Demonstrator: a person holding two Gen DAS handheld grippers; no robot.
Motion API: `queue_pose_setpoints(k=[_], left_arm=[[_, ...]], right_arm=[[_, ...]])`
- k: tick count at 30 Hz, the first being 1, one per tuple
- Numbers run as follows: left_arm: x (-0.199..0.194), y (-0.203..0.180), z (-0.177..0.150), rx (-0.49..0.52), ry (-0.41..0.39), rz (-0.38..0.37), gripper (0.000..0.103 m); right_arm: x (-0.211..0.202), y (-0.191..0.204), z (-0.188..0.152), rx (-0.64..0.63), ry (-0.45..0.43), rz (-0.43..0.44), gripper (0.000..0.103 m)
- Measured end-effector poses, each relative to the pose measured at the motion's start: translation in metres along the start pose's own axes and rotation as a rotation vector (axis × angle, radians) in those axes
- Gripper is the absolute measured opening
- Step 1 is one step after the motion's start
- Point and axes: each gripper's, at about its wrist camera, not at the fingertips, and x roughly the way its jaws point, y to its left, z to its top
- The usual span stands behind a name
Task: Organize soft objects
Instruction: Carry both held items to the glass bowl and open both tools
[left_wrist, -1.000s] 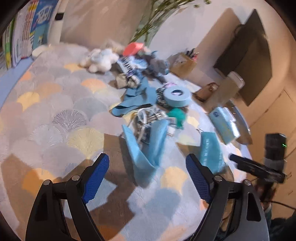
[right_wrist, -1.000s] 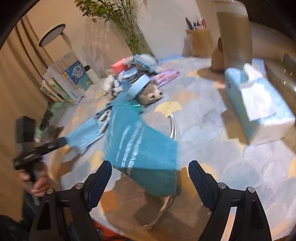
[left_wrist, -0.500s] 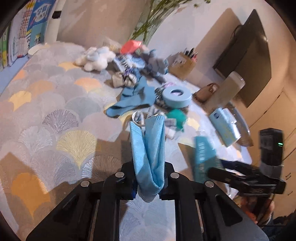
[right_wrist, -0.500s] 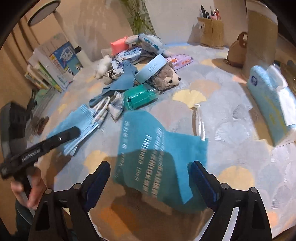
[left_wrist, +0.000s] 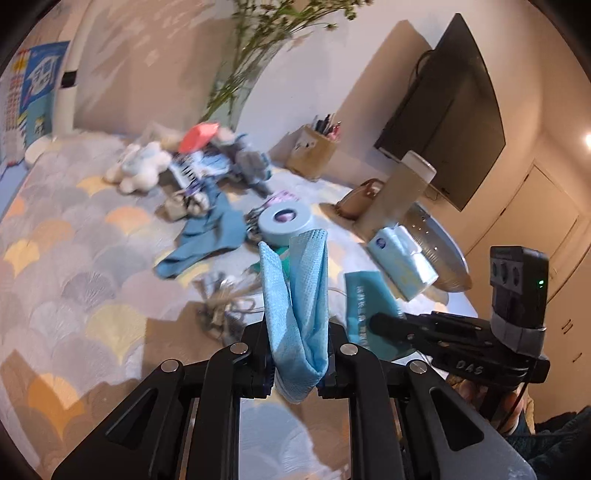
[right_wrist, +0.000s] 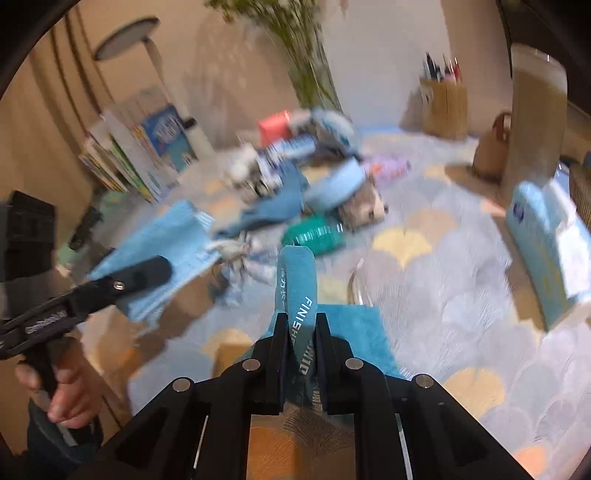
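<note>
Soft cloths are the business here, and two of them are already gripped. The left gripper (left_wrist: 297, 373) has its jaws clamped on a light blue waffle-weave cloth (left_wrist: 295, 295), bunched into a fold that stands up between the pads and looks lifted clear of the patterned tablecloth (left_wrist: 74, 258). The right gripper (right_wrist: 300, 354) has just closed its jaws on a teal printed towel (right_wrist: 299, 295); one pinched edge rises between the pads while the rest of it lies on the table near the front edge, just beside the left gripper's cloth.

The remaining soft things sit in a heap toward the far side of the table: a white plush toy (left_wrist: 138, 170), a darker blue cloth (left_wrist: 207, 236), a hedgehog-like plush (right_wrist: 364, 208) and a green roll (right_wrist: 314, 234), with a roll of pale blue tape (left_wrist: 284, 221) among them. A tissue pack (left_wrist: 400, 258) lies at the right edge.

By my judgement the step in hand is the pick-up of both cloths at once. The next move calls for raising the teal towel fully off the table without dragging the loose metal ring (right_wrist: 356, 284) beside it, then carrying each cloth to wherever the soft items are being gathered; that spot is not evident from here.
</note>
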Motion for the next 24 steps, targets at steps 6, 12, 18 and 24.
queue_pose_setpoints(k=[6,12,18,24], left_arm=[[0.005,-0.035,0.016,0.071,-0.013,-0.008,0.013],[0.025,-0.094,0.046,0.192,-0.023,-0.058,0.013],[0.060,-0.164,0.085,0.294,-0.023,-0.144,0.013],[0.115,-0.243,0.110,0.403,0.005,-0.229,0.013]], right_arm=[[-0.043,-0.023,0.011,0.029,-0.099,0.039,0.013],[-0.099,-0.059,0.021,0.069,-0.237,-0.023,0.013],[-0.161,-0.113,0.037,0.114,-0.378,-0.143,0.013],[-0.210,-0.182,0.051,0.264,-0.472,-0.282,0.013]])
